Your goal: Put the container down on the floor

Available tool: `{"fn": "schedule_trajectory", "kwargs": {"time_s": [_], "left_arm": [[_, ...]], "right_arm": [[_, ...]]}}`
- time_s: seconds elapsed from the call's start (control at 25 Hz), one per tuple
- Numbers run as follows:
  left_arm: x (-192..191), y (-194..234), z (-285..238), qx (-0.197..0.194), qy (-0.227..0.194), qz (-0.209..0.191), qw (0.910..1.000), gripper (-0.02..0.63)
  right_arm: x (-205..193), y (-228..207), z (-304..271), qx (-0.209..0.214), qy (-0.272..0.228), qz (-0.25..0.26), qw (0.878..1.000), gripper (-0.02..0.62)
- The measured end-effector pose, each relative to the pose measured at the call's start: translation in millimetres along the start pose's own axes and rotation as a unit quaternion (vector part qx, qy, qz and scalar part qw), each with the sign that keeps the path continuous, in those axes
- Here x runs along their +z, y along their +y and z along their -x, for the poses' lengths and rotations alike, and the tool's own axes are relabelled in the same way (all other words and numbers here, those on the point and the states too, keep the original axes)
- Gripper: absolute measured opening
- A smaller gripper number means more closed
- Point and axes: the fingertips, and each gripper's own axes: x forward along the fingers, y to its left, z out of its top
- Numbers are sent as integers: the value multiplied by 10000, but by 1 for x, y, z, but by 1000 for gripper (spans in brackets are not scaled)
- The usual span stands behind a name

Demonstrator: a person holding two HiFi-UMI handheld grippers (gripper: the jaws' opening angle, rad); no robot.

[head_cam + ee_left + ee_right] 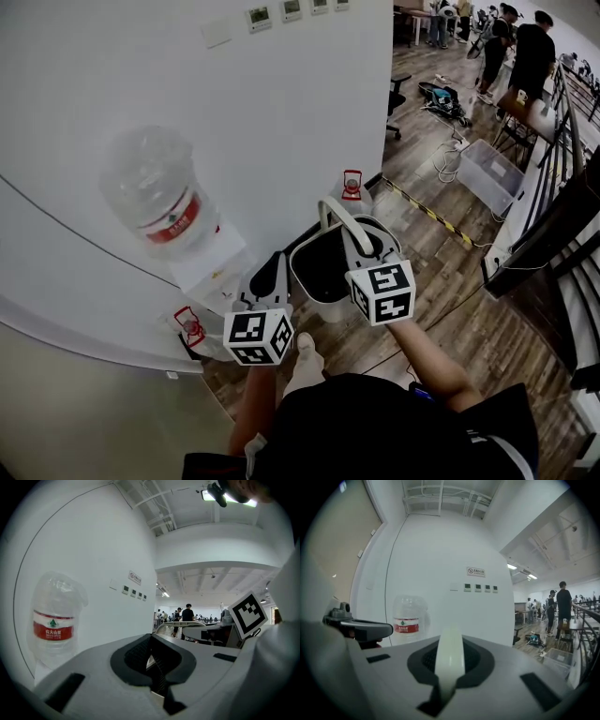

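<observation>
Open-plan office.
Wood-plank floor (450,314), a water-cooler bottle (155,197) against a white wall (309,112) with control panels (286,11), an office chair (397,96), a clear storage bin (491,173), people (530,52) standing at the far end.

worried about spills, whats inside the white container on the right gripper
The container shows only a dark inside; no contents can be made out. The right gripper, shut on its handle, covers the right part of the opening.

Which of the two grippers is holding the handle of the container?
The right gripper: its fingers are closed on the white handle of the container. The left gripper has no handle between its fingers.
</observation>
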Motion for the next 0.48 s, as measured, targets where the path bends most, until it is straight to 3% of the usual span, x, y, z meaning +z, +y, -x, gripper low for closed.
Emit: {"fn": "schedule_trajectory", "kwargs": {"time_s": [0.48], "left_arm": [[10, 50, -55, -4, -41, 102, 9999, 14]], "right_arm": [[12, -6, -72, 26, 42, 61, 10000, 29]]}}
